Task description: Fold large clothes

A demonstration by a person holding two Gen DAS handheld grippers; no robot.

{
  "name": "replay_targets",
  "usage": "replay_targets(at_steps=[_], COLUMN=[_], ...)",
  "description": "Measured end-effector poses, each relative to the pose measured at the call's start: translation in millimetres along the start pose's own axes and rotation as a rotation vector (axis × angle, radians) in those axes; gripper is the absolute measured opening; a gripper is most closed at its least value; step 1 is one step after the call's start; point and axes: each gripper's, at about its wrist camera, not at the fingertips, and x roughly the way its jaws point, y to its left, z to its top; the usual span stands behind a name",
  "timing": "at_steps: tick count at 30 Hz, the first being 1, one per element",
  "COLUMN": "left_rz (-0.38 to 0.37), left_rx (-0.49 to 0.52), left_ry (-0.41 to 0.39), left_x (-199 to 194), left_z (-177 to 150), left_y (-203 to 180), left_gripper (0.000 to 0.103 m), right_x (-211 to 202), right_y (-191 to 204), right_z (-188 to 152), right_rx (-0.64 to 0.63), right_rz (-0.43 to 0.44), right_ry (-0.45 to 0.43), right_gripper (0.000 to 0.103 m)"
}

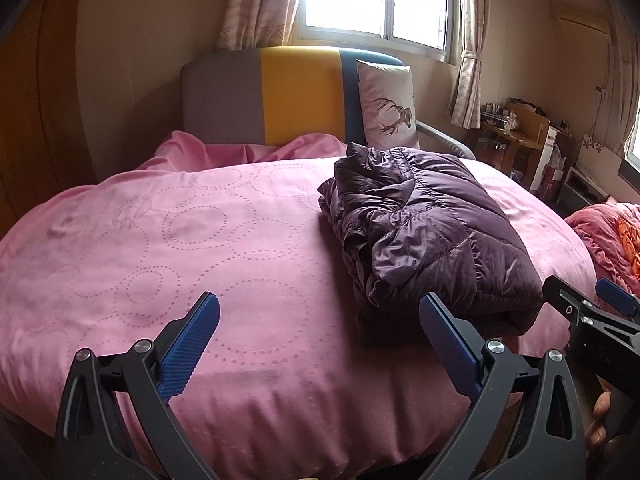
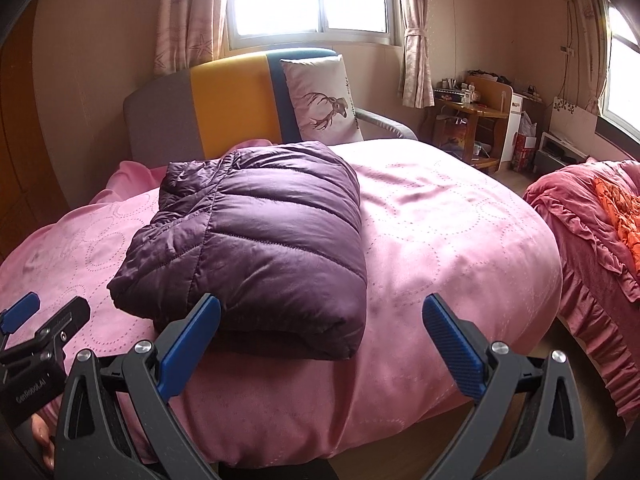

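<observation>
A dark purple quilted jacket lies folded into a thick bundle on the pink bed cover. My left gripper stands wide open above the bed's near edge, left of the bundle, with nothing between its blue pads. My right gripper is also open; its left pad overlaps the jacket's front edge in the view, but nothing is gripped. Each gripper shows at the other view's edge: the right gripper and the left gripper.
A grey, yellow and blue headboard and a deer-print pillow stand at the bed's far end. A second bed with red ruffled bedding lies to the right across a strip of floor. A wooden desk stands by the curtained windows.
</observation>
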Motion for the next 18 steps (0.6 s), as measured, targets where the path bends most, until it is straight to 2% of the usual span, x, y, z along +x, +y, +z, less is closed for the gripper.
replay_targets(at_steps=[9,14,18], left_rz=[0.016,0.025,0.018], left_rx=[-0.017,-0.008,-0.016], left_ry=[0.04,0.049,0.05], left_x=[15.3,25.9,32.3], left_z=[0.8,4.2,9.2], left_y=[-0.8,-7.2,-9.7], left_gripper=[0.099,0.099,0.099], right_x=[13.7,19.7,31.3], right_y=[-1.9,-3.0,-2.9], right_z=[6.9,14.3,14.2], right_rx=[0.006,0.011,0.014], right_rz=[-0.02,-0.027,-0.029], right_ry=[0.028,0.016,0.051], right_gripper=[0.101,0.101,0.101])
